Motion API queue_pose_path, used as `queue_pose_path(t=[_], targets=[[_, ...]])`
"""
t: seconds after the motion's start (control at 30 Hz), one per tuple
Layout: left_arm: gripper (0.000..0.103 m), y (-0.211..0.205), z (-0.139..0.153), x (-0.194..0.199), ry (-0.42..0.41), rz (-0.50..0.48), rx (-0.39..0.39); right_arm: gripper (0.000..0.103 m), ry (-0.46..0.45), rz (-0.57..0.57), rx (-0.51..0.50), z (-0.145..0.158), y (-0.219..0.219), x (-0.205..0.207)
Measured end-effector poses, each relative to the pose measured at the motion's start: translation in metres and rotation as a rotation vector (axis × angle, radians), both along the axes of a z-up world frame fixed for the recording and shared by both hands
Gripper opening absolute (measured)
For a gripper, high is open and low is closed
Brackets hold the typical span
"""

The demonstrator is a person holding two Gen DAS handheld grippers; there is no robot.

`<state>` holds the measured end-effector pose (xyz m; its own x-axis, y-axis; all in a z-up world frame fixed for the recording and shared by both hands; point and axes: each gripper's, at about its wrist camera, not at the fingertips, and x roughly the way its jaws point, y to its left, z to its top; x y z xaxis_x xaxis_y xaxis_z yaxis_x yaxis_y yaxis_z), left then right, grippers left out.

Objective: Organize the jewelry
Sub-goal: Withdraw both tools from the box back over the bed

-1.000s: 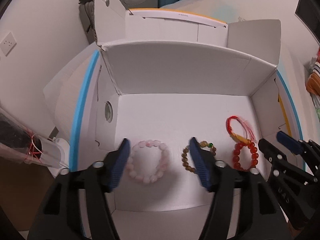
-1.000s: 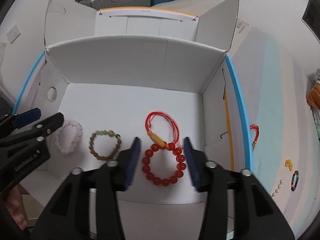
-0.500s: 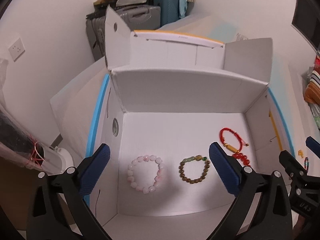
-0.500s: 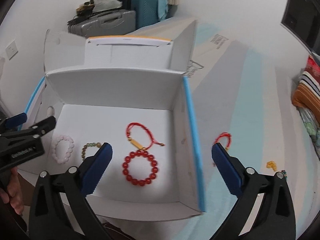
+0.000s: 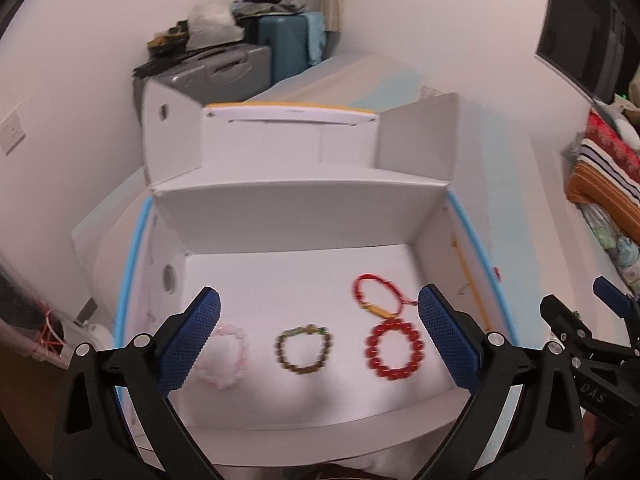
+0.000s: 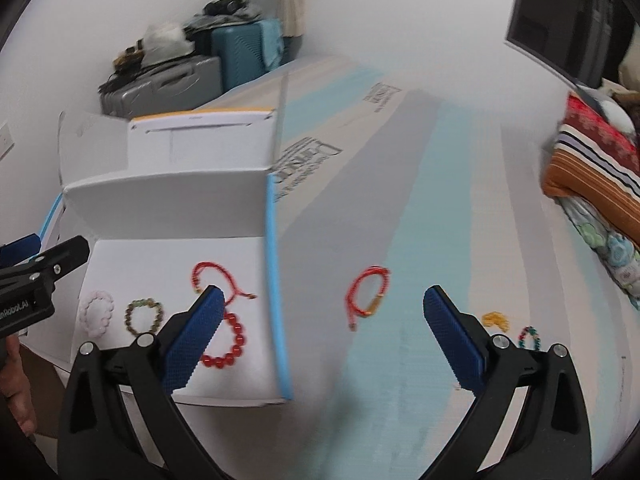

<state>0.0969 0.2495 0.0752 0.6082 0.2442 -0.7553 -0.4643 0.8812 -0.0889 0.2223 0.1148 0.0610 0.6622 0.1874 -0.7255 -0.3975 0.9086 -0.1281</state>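
A: Left wrist view first. What's the left gripper point(image 5: 318, 338) doing?

B: Jaws spread wide, nothing between the pads, nothing held. It hangs over the near half of the white box point(image 5: 300, 216).

A: Jewelry in there?

B: Four pieces on the box floor. Pink bead bracelet point(image 5: 226, 356) just inside the left finger, partly hidden by it. Brown bead bracelet point(image 5: 303, 349) about midway between the fingers. Red bead bracelet point(image 5: 394, 349) just inside the right finger, red cord bracelet point(image 5: 378, 294) touching it on the far side. All a bit blurred.

A: Other tool visible?

B: Yes, black arm of it at the right edge, outside the box wall.

A: Right wrist view?

B: Right gripper point(image 6: 320, 340) also wide apart, empty. It straddles the box's blue-edged right wall. Left finger covers part of the red beads; pink and brown bracelets sit further left of it.

A: Outside the box?

B: Second red cord bracelet point(image 6: 366, 296) on the striped cloth point(image 6: 400, 240), between the fingers, beyond the tips. Small yellow piece point(image 6: 495, 319) and a green-red bead loop point(image 6: 530, 338) just right of the right finger. Can't tell their make, too small.
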Motion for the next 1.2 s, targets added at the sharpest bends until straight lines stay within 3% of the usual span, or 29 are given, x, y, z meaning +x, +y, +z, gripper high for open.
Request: queue_pose_path(t=[0.67, 1.2], targets=[[0.097, -0.149, 0.001, 0.059, -0.041, -0.242, 0.040, 0.096, -0.020, -0.220, 0.029, -0.002, -0.162, 0.022], [0.097, -0.268, -0.052, 0.110, 0.009, -0.427, 0.029, 0.096, 0.034, -0.394, 0.042, -0.043, -0.295, 0.054]])
